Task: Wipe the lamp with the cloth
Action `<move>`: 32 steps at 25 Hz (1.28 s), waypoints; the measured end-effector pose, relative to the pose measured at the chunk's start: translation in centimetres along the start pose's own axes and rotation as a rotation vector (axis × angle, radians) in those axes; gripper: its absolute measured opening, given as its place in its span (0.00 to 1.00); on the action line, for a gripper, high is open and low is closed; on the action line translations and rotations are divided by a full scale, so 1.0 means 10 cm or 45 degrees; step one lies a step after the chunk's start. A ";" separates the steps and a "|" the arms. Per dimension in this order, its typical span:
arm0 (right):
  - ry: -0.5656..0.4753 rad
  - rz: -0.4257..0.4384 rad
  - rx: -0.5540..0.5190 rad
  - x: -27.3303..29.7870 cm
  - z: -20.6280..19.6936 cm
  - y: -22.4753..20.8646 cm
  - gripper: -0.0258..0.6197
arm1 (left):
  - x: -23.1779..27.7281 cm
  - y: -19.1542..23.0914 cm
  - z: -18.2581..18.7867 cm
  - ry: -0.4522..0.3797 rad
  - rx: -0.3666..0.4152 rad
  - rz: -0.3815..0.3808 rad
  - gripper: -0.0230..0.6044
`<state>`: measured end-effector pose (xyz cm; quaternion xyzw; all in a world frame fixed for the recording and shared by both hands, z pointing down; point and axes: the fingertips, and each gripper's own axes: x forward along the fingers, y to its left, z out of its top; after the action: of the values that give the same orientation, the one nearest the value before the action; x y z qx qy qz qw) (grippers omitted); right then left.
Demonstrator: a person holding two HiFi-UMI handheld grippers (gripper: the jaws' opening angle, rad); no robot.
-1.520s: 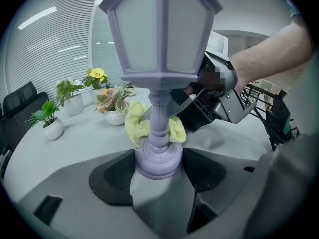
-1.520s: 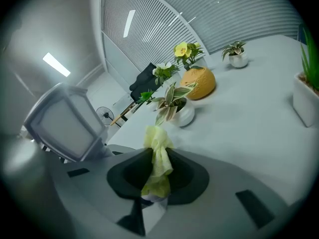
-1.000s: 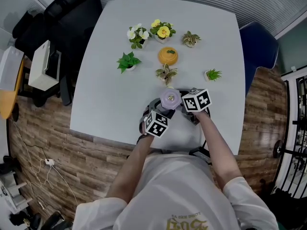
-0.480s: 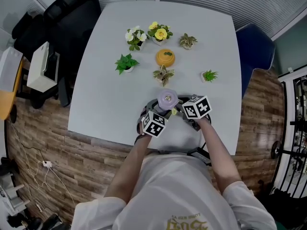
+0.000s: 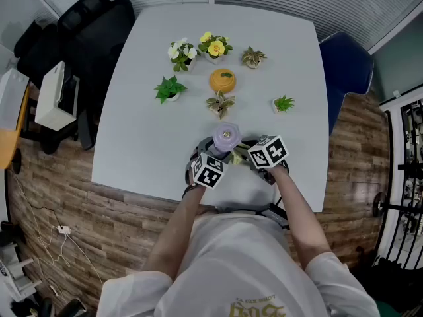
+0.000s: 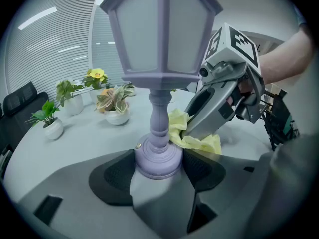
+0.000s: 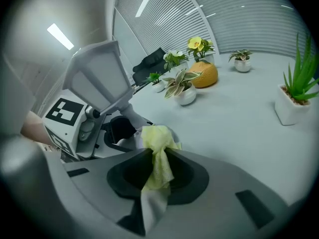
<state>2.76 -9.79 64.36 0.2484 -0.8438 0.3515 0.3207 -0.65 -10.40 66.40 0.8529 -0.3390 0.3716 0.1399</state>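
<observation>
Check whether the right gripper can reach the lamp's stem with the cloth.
Probably yes. The right gripper, shut on the yellow cloth, sits right beside the stem of the lamp, with nothing between them. The left gripper clamps only the base.

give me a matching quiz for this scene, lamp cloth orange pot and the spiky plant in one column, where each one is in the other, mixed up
Things
1 lamp
2 cloth
3 orange pot
4 spiky plant

Places
a pinched in the right hand-held gripper
b alone near the right edge of the table
c base between the jaws of the left hand-held gripper
d mid-table, straight beyond the lamp

Pairs: 1-c, 2-a, 3-d, 4-b
</observation>
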 end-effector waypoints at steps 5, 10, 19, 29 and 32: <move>0.030 -0.001 -0.023 0.01 -0.01 0.00 0.17 | 0.00 0.00 0.00 -0.004 0.002 0.003 0.54; 0.053 -0.016 -0.048 0.01 0.01 -0.05 0.17 | -0.01 0.00 0.00 -0.001 0.001 0.001 0.54; 0.047 -0.123 -0.021 0.02 0.10 -0.25 0.16 | 0.00 -0.01 0.01 -0.002 0.000 0.000 0.54; 0.031 -0.264 -0.035 0.09 0.30 -0.37 0.16 | 0.00 -0.01 0.01 -0.004 0.000 0.002 0.54; 0.021 -0.289 -0.053 0.10 0.32 -0.39 0.16 | 0.01 0.00 0.00 -0.005 0.000 0.002 0.54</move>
<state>3.38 -14.86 65.03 0.3327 -0.8147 0.2974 0.3702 -0.62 -10.42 66.46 0.8534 -0.3398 0.3701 0.1390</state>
